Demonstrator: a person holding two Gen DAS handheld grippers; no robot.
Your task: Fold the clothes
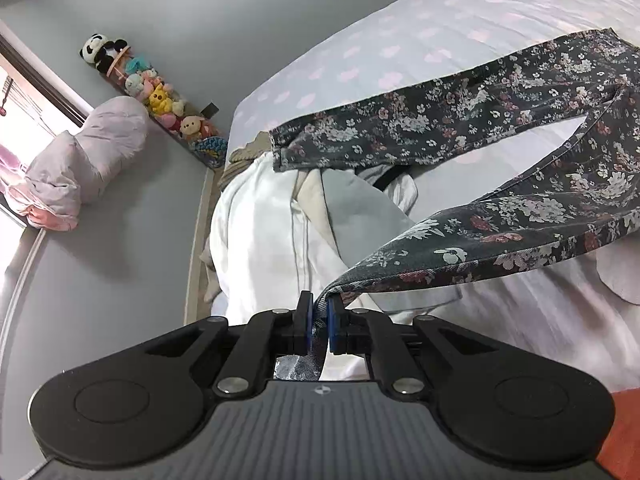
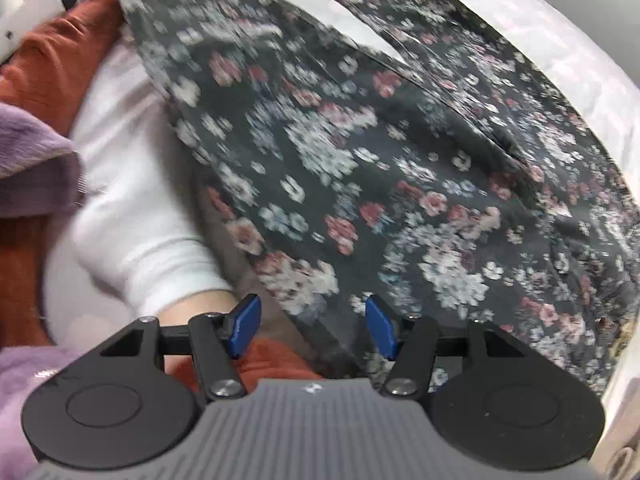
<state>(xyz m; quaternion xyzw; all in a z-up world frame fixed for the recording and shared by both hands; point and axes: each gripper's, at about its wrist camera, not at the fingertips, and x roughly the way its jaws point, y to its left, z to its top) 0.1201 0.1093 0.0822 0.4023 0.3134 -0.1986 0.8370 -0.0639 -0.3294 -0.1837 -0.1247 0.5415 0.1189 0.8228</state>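
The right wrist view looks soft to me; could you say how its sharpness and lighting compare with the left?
Right wrist view: motion blur smears the floral trousers. Left wrist view: trousers sharp, window blown out, fisheye bending the bed.

Left tongs (image 1: 319,318) clamped tight; right tongs (image 2: 312,330) apart, angled downward.

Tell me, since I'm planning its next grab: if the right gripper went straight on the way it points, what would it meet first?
Probably the floral trousers. The right gripper stands open and empty above their edge, with the fabric filling the view ahead. Blur leaves depth unclear.
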